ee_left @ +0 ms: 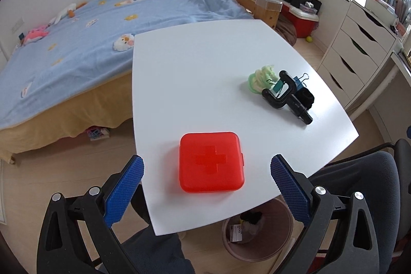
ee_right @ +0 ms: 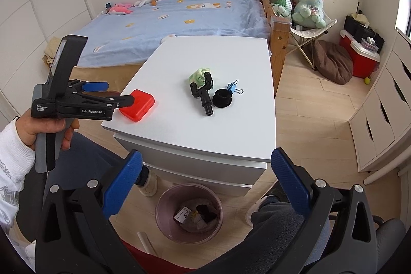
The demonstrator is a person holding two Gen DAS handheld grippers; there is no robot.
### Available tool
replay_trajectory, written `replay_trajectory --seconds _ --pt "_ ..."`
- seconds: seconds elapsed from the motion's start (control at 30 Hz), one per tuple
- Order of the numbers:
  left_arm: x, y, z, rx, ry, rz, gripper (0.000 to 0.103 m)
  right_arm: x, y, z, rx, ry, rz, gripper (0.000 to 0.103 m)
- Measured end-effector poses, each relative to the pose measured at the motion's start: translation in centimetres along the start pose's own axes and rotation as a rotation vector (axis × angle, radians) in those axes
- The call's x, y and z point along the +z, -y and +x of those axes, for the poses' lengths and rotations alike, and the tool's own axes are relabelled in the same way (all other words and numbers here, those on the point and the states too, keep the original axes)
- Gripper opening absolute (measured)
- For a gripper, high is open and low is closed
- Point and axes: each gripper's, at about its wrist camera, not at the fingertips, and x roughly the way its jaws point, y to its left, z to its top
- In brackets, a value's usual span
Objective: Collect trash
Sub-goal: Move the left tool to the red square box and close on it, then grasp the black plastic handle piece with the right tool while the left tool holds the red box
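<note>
- Left gripper (ee_right: 117, 94): black frame, blue textured pads (ee_right: 95, 86), small silver screws along the linkage.
- Its body carries white print, "GenRobot.AI", and a smaller label that is hard to read; the handle is grey with a black strip, and a black slab stands up from the top.
- Hand (ee_right: 43, 130) on that handle wears a white sleeve (ee_right: 11, 158) with a grey pattern.
- Right gripper (ee_right: 205, 166): the same black arms, blue cross-hatched pads (ee_right: 123, 179), round silver screws.
- Dark trousers (ee_right: 280, 220) on the legs.
</note>
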Motion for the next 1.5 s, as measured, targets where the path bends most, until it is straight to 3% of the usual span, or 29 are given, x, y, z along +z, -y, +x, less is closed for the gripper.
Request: replay_trajectory --seconds 0.27,0.63,0.9,0.97,1.1,1.5 --pt "0.3 -0.4 3.3 0.022 -0.107 -0.017 0.095 -0.2 0.2 0.1 -0.001 -0.006 0.004 0.099" --pt "-0.1 -0.1 5.0 0.054 -0.151 -0.002 0.095 -0.3 0.4 0.7 0.001 -0.02 0.006 0.099" --pt "0.1 -0.2 5.2 0.035 -0.147 -0.015 0.093 -0.3 0.4 0.7 0.0 -0.02 0.005 0.099" --pt "0.1 -0.2 5.0 0.032 -0.138 -0.009 0.087 -0.3 0.4 0.7 0.0 -0.02 0.006 0.099" --pt "0.3 -0.2 4.6 0.031 -0.126 -0.006 0.066 -0.3 0.4 0.8 0.001 -0.023 0.003 0.099" --pt "-0.6 0.1 3.0 0.009 -0.046 0.0 0.065 0.5 0.6 1.7 0.003 -0.018 -0.007 0.099"
